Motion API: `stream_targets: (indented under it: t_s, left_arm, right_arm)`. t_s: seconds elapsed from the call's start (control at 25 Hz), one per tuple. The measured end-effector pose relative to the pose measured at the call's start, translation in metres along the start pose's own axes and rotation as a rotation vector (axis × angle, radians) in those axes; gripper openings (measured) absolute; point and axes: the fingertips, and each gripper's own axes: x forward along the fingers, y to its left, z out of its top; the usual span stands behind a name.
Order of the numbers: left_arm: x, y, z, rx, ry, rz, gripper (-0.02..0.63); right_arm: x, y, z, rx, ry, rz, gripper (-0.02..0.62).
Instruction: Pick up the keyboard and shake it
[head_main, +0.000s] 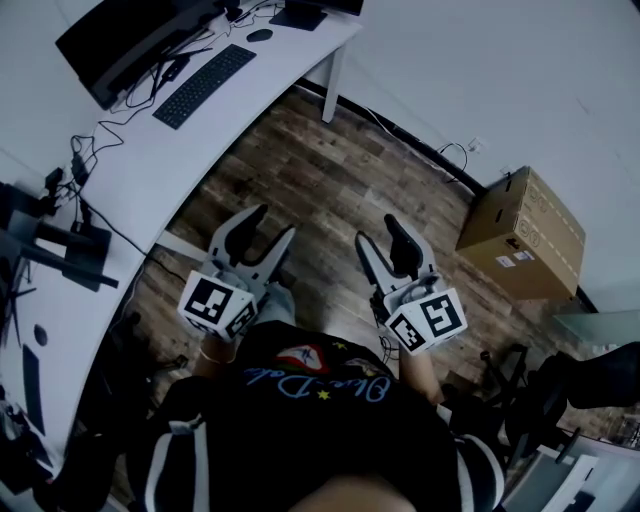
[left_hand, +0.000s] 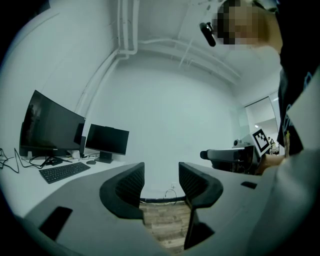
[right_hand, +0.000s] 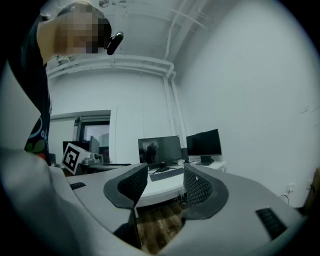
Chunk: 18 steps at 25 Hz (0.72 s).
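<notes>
While both pairs of jaws stand wide apart with nothing between them, the left gripper and right gripper hang over the floor. The one keyboard lies on the desk at eleven o'clock, near two monitors; one cardboard box sits at three o'clock.

Keyboard looks matt, floor wooden, box cardboard.

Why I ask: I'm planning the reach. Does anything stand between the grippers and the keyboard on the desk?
Nothing visible does. The left gripper and right gripper, both open and empty, hang over the wooden floor; the keyboard lies on the white desk, with only floor and bare desktop between.
</notes>
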Motion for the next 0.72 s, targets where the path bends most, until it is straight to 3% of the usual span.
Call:
stream_targets:
  t_s: [0.72]
  left_arm:
    - [0.088,0.163,0.023,-0.053,0.021,-0.031,0.193]
  right_arm:
    - [0.168,-0.044,0.012,0.0,0.036,-0.037,0.195]
